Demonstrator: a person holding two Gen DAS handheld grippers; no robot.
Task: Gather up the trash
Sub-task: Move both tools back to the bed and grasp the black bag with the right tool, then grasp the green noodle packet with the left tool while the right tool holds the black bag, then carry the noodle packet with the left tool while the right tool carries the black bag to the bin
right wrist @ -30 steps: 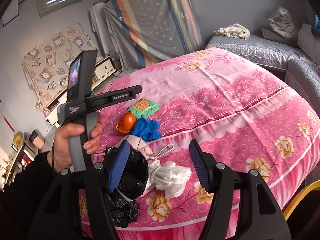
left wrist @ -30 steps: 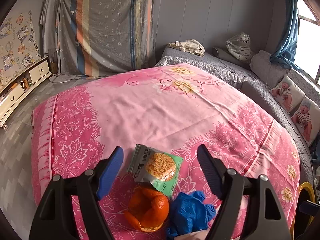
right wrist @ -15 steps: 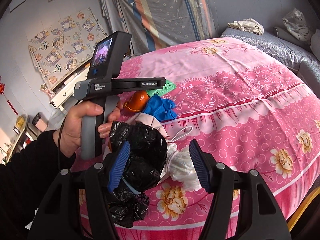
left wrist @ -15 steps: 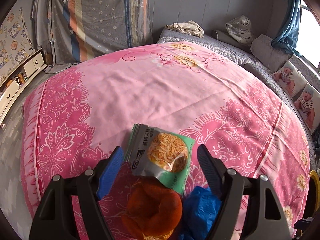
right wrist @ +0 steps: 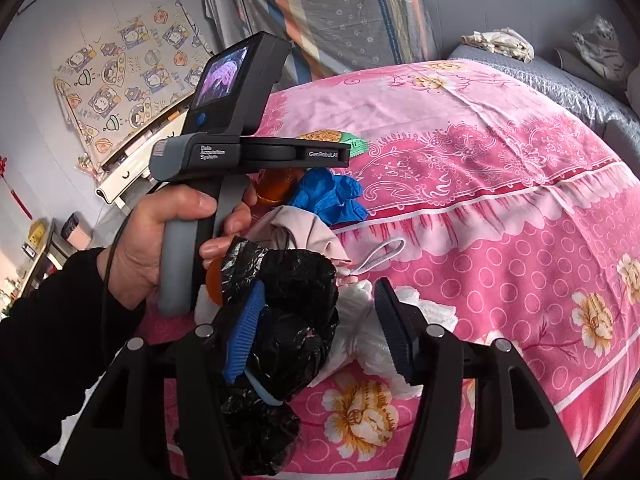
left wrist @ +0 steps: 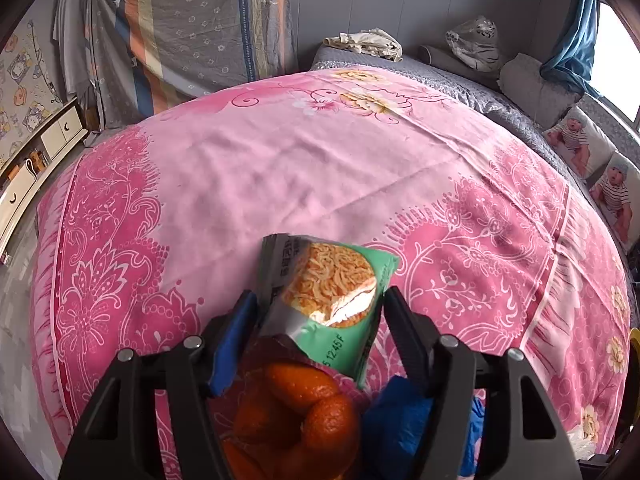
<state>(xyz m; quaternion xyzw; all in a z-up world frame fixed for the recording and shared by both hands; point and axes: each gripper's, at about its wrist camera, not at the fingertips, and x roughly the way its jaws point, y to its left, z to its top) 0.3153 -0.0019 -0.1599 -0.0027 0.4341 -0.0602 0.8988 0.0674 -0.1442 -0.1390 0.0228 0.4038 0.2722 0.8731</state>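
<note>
A green snack packet (left wrist: 332, 284) lies on the pink bedspread (left wrist: 280, 168), leaning on orange peel (left wrist: 296, 408). My left gripper (left wrist: 316, 300) straddles the packet and its jaws are closing; the pads stand at its side edges without a clear squeeze. A blue glove (left wrist: 400, 420) lies under the right finger. My right gripper (right wrist: 318, 292) is over a crumpled black plastic bag (right wrist: 292, 312) and a white tissue wad (right wrist: 360, 344). Its jaws are closing too: the left pad touches the bag and the right pad is free.
A hand (right wrist: 160, 232) holds the left tool beside the black bag. A pink face mask (right wrist: 304, 236) lies between the bag and the blue glove (right wrist: 328, 196). A grey quilt with pillows (left wrist: 540, 92) is at the back right. A white cabinet (left wrist: 36, 156) stands left.
Both grippers have come down and forward. The left now has the packet between narrower jaws. The right has sunk onto the black bag and tissue.
</note>
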